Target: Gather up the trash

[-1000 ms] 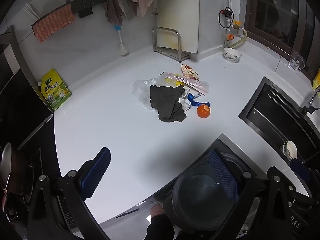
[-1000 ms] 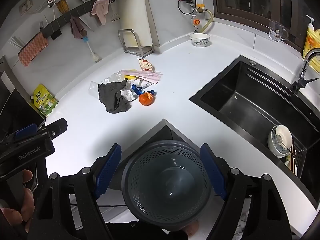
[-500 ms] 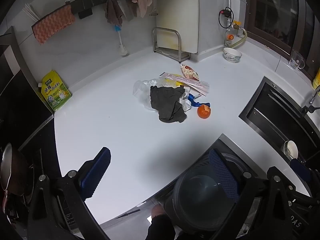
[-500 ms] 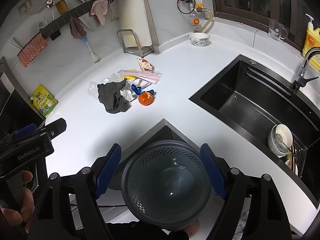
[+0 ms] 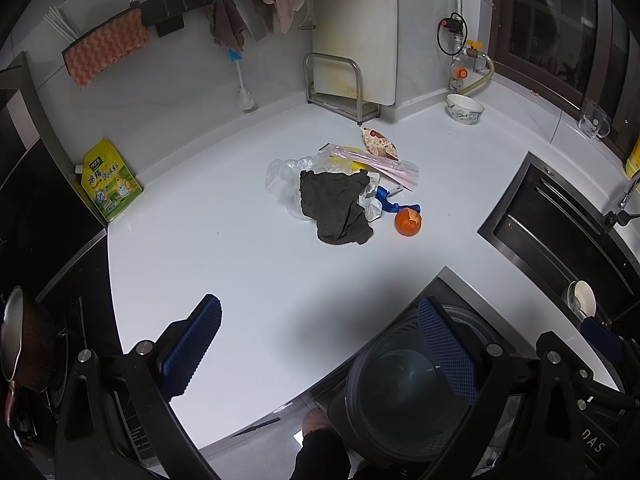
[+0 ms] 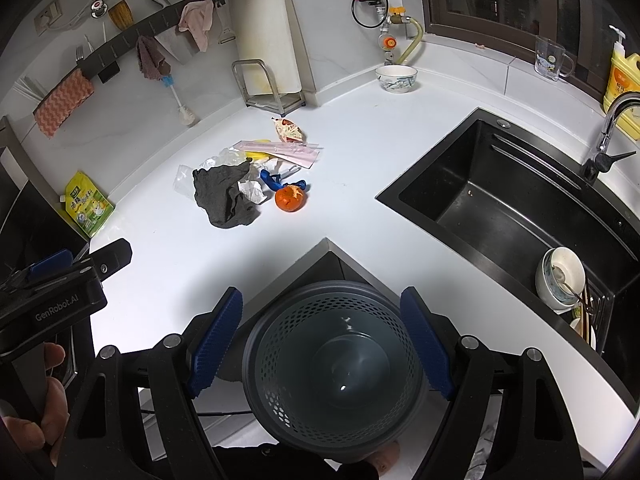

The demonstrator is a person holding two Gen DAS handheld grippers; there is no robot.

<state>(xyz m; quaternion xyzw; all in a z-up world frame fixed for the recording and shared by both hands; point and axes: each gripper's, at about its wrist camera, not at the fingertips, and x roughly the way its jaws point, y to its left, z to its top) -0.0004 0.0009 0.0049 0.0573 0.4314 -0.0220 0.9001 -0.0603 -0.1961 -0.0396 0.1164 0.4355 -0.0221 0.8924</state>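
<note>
A pile of trash lies mid-counter: a dark grey rag (image 5: 336, 208) (image 6: 224, 198), an orange peel (image 5: 407, 222) (image 6: 290, 199), a blue scrap (image 6: 276, 181), clear plastic (image 5: 282, 178), a pink sleeve (image 5: 380, 164) (image 6: 280, 149) and a snack wrapper (image 5: 378, 142) (image 6: 287, 131). A dark perforated trash bin (image 6: 334, 372) (image 5: 400, 384) stands on the floor below the counter corner. My left gripper (image 5: 320, 344) is open and empty, well short of the pile. My right gripper (image 6: 322, 352) is open and empty above the bin.
White counter (image 5: 224, 248) bends around a corner. Black sink (image 6: 508, 208) at right holds bowls (image 6: 560, 276). A yellow-green pouch (image 5: 110, 186), cutting-board rack (image 5: 340, 88), small bowl (image 5: 465, 109), glass mug (image 6: 552, 58) and soap bottle (image 6: 624, 88) stand along the wall. A pan (image 5: 22, 344) sits at left.
</note>
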